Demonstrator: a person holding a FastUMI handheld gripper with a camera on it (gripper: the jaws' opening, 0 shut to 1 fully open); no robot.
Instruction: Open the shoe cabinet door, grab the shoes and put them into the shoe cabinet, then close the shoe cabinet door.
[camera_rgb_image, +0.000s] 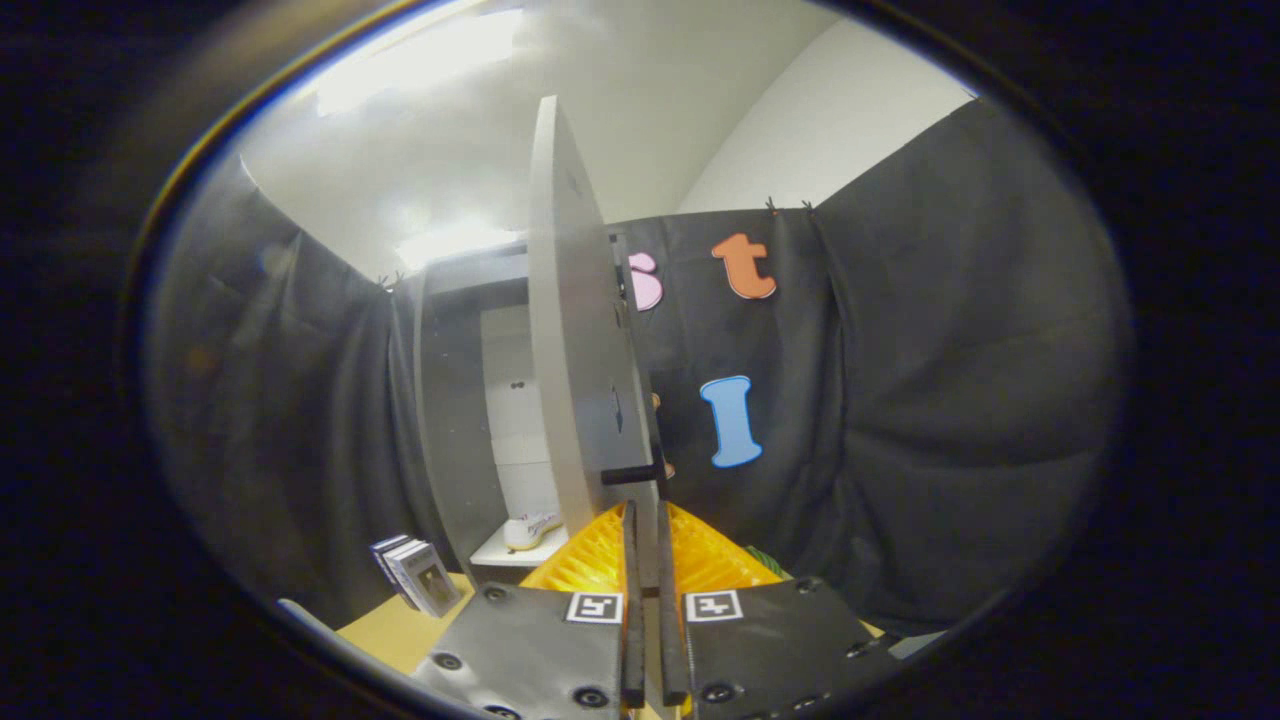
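- At 12 o'clock off my gripper (648, 560): cabinet door (570, 360), edge-on, long axis vertical.
- Fingers nearly together, apparently pinching its bottom edge below the handle (632, 474).
- Shoe (530, 530) inside cabinet (470, 400), 11 o'clock.

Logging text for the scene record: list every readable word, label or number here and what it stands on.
None can be read.
Small cards standing beside the grey shoe cabinet: print too small.
White shoe inside: markings blurred.
Square black-and-white markers on the claw: patterns, no words.
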